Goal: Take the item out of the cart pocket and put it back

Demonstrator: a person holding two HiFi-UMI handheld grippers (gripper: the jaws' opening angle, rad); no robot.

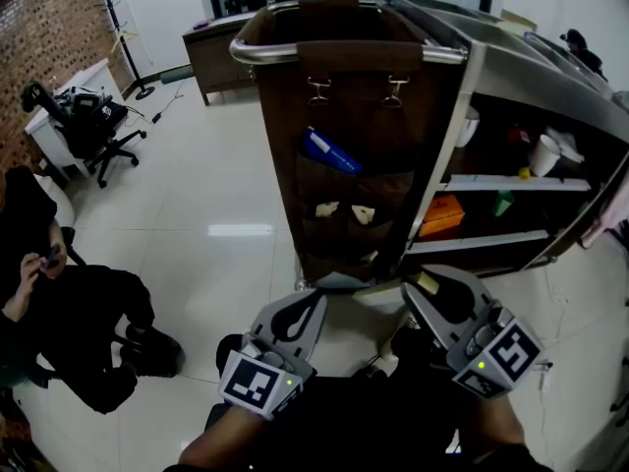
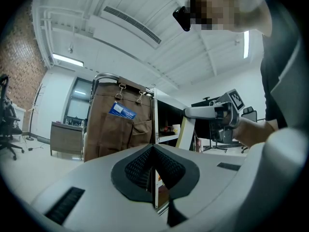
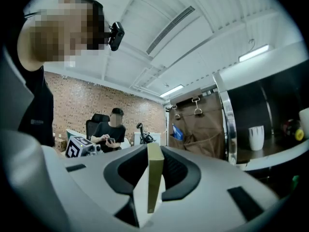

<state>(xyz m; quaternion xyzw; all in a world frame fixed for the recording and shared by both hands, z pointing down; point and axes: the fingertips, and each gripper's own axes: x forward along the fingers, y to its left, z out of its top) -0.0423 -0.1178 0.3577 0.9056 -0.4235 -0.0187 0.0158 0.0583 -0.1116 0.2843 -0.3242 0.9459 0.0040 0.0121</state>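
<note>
Grip on the right side is closed: my right tool [image 1: 421, 289] has its jaws pressed on a flat packet [image 3: 155, 178], held edge-on with its olive edge towards the camera and a white face beside it. The packet pokes up past the pad tips. My left tool [image 2: 153, 151] has nothing in it, and its pads are drawn together with only a thin slit between them. From the head view both tools hang side by side, low and just short of the bottom edge of the cart [image 1: 472, 77], so the packet is outside the pockets.

Just beyond them, the brown hanging bag [image 1: 344, 106] covers the cart's near end. A blue packet [image 1: 329, 152] sticks out of its upper pocket, and white items [image 1: 363, 214] sit in the lower row. To the right, the open shelves carry an orange box [image 1: 442, 216] and a white cup [image 1: 543, 155]. The cart stands on glossy pale floor [image 1: 216, 185]. At the left a seated person [image 1: 69, 313] bends over a phone, and farther back are an office chair [image 1: 98, 131] and a brick wall [image 1: 39, 28].
</note>
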